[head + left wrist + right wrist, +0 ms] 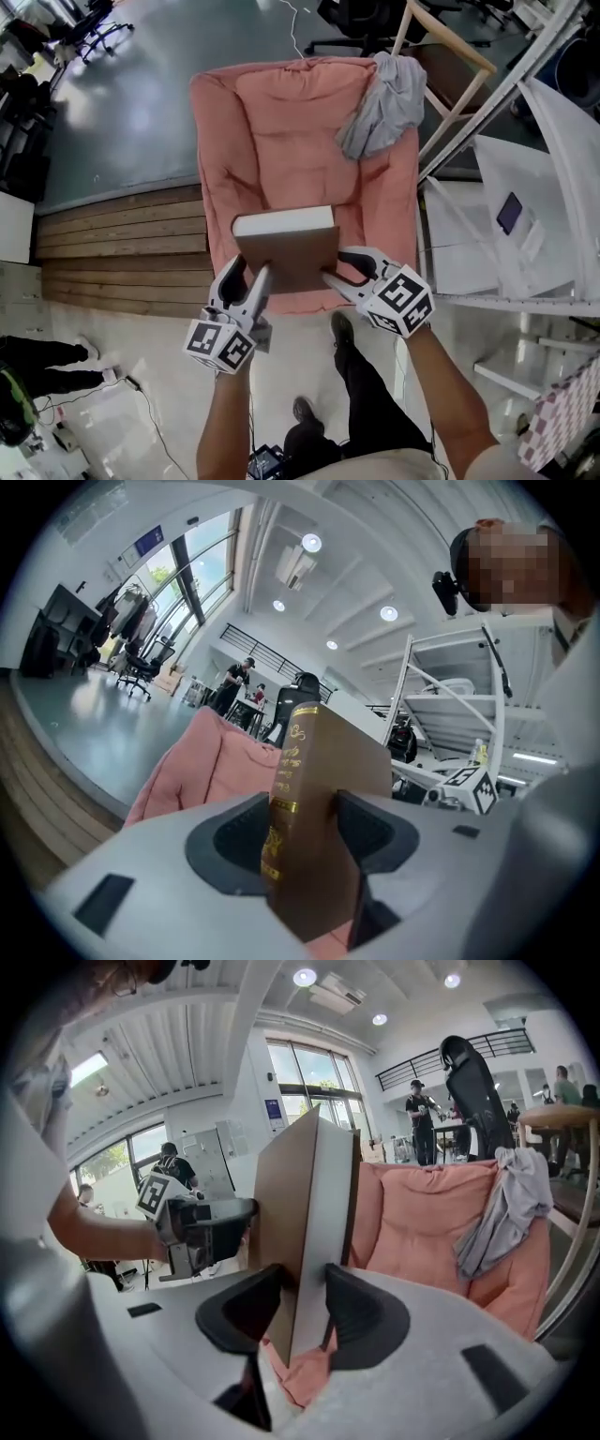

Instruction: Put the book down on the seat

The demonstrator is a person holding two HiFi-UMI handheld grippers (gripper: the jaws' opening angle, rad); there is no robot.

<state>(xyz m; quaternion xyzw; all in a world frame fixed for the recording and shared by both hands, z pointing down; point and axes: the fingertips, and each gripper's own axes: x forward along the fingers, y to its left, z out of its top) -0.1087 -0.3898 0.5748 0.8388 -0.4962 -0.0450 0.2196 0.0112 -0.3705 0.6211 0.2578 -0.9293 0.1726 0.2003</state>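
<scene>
Pink armchair (pixel 300 159) stands below; book (pixel 286 251) hangs upright over its seat front, apparently not yet resting; left hand-held gripper (pixel 255 279) and right hand-held gripper (pixel 336 272) each clamp it; lowering and release outstanding.

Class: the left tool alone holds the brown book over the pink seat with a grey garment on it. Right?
No: the head view shows the left tool and right tool both holding the brown book over the pink seat with its grey garment.
</scene>
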